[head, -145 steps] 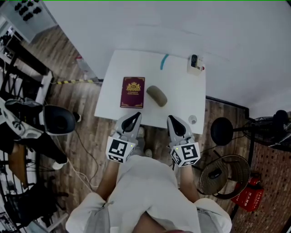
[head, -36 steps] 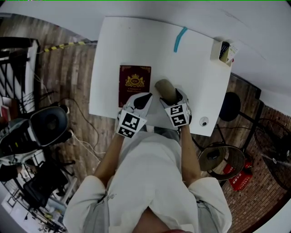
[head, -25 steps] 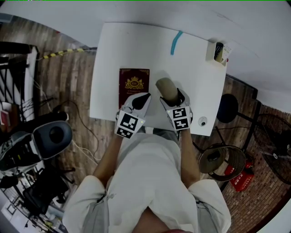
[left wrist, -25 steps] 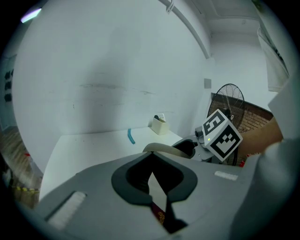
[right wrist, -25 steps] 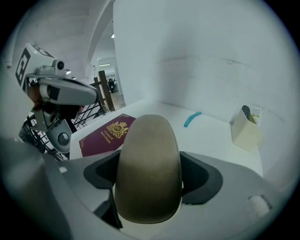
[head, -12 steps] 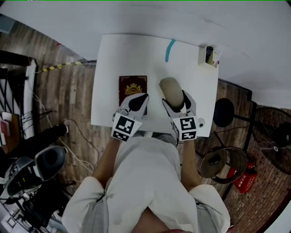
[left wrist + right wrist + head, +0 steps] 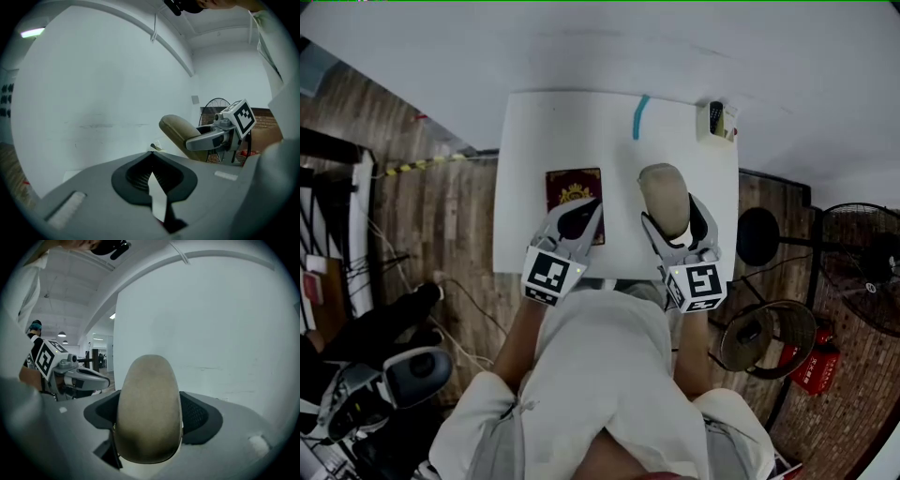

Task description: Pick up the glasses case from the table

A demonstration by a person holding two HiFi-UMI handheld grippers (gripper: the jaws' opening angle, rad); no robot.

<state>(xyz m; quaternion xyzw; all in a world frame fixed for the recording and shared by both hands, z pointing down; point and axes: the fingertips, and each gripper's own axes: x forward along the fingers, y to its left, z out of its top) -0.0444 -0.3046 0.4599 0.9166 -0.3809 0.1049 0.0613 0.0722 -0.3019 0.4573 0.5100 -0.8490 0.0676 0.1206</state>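
Firmly, right tool (image 7: 673,216) clamps glasses case (image 7: 663,191) near table edge (image 7: 614,275).

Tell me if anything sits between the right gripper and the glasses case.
Nothing does. The right gripper has its jaws closed on the glasses case, one on each side, with no other object between them. The left gripper is off to the side, shut and empty.
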